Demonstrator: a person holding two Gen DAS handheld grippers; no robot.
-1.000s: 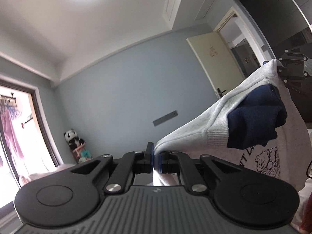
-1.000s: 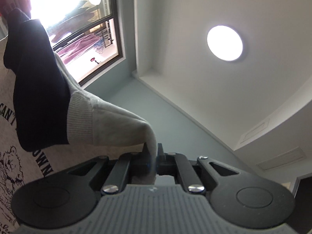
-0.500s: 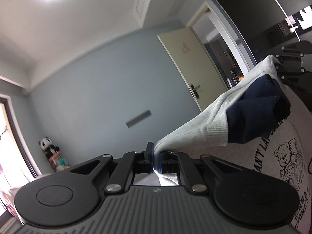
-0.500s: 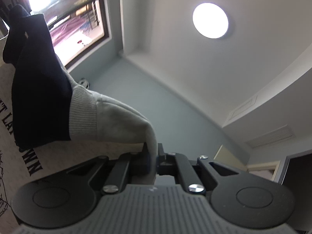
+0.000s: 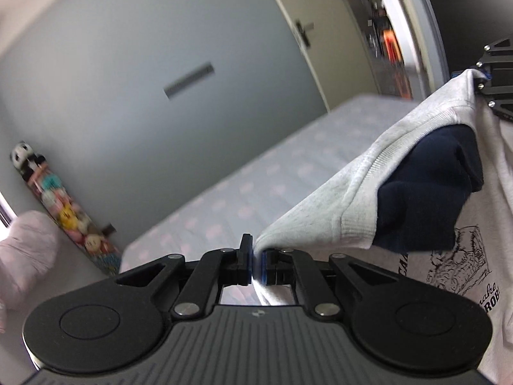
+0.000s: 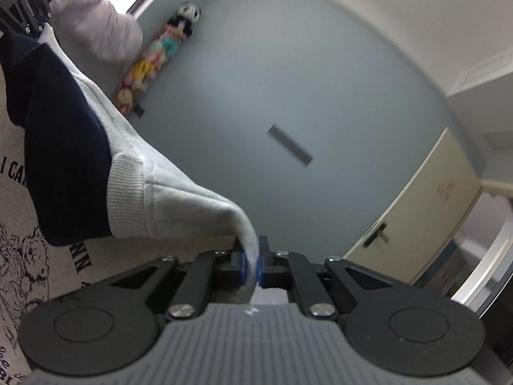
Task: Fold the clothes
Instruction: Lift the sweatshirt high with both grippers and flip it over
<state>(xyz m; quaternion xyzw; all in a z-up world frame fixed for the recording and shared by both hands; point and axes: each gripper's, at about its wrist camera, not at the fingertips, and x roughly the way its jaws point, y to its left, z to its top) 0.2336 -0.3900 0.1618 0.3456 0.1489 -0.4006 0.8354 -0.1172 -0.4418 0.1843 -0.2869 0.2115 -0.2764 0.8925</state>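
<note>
We've got the light grey printed sweatshirt with its navy collar (image 5: 336, 211) stretched in the air between us, left gripper (image 5: 255, 264) and right gripper (image 6: 251, 264) each pinching a shoulder, above the pale patterned bed (image 5: 288, 166).

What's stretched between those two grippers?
A grey sweatshirt, its navy-lined neckline sagging midway between left gripper and right gripper, in both wrist views.
</note>
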